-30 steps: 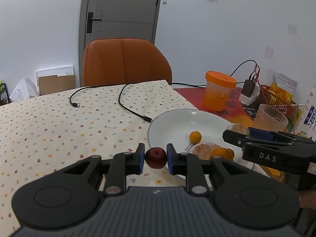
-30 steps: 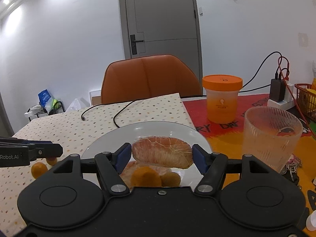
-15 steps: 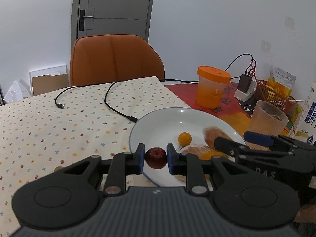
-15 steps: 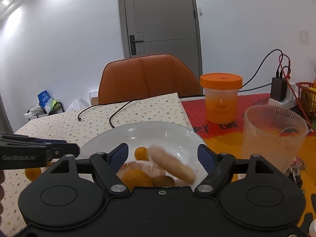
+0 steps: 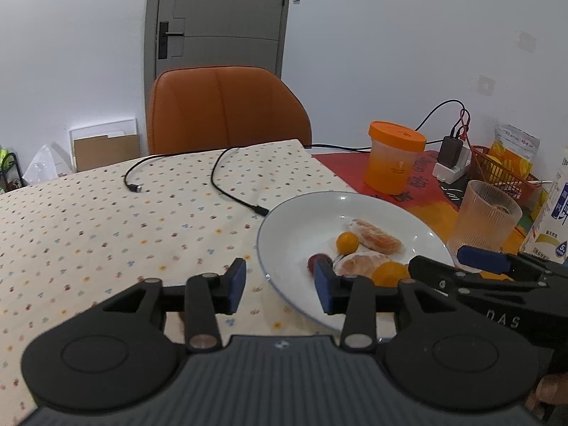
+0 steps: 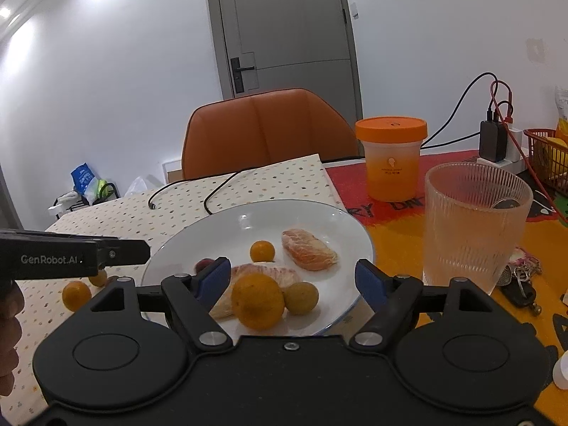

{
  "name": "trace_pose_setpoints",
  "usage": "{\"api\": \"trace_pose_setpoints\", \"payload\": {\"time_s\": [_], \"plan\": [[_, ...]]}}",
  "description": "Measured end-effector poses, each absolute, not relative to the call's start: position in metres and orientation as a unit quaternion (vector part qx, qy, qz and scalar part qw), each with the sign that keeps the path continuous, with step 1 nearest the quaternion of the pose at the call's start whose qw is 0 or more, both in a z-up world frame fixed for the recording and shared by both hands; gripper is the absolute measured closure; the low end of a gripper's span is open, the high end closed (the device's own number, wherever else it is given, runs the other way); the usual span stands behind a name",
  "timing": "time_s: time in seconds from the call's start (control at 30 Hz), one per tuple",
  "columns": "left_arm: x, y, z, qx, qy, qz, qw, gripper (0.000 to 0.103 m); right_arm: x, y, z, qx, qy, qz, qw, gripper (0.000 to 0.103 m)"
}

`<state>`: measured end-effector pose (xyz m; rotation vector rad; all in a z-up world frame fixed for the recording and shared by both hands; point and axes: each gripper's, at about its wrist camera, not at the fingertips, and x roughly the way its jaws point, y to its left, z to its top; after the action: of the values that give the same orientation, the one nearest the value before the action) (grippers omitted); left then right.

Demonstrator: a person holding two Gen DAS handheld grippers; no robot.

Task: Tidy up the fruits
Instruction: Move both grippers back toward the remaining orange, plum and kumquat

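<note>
Tablecloth (image 5: 106, 220) with dotted print under white plate (image 5: 294, 213), orange chair (image 5: 227, 106) behind, both grippers' fingers apart, empty.

White walls (image 5: 372, 53) enclose the room, with a grey door (image 5: 218, 17) behind an orange chair (image 5: 227, 110). The chair stands at the desk (image 5: 88, 220), which wears a dotted cloth. Ceiling light glares at upper left.

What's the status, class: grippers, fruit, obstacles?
Left gripper open, empty. Right gripper open, empty. Plate holds six fruits; two oranges on the cloth. Glass close beside plate.
</note>
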<state>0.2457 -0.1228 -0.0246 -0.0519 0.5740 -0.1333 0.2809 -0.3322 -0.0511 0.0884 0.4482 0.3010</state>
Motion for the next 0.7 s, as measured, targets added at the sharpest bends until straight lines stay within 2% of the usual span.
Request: {"api": "trace_pose_setpoints", "payload": {"time_s": [0.27,0.47,0.53,0.6,0.7], "plan": [[0.228,-0.103,-0.024,-0.037,0.279,-0.049,0.958,0.045,0.271,-0.324,-0.047,0.042,0.227,0.156,0.960,0.025],[0.220,-0.085,-0.026,-0.050,0.279,-0.041,0.958,0.041,0.264,-0.314,-0.044,0.037,0.231,0.160,0.959,0.020],[0.217,-0.078,-0.027,-0.053,0.280,-0.036,0.958,0.036,0.263,-0.310,-0.043,0.036,0.234,0.159,0.959,0.017],[0.215,-0.072,-0.028,-0.060,0.282,-0.030,0.957,0.027,0.261,-0.306,-0.042,0.036,0.234,0.156,0.959,0.008],[0.211,-0.062,-0.029,-0.066,0.283,-0.020,0.957,0.020,0.258,-0.299,-0.042,0.035,0.233,0.150,0.960,0.000]]}}
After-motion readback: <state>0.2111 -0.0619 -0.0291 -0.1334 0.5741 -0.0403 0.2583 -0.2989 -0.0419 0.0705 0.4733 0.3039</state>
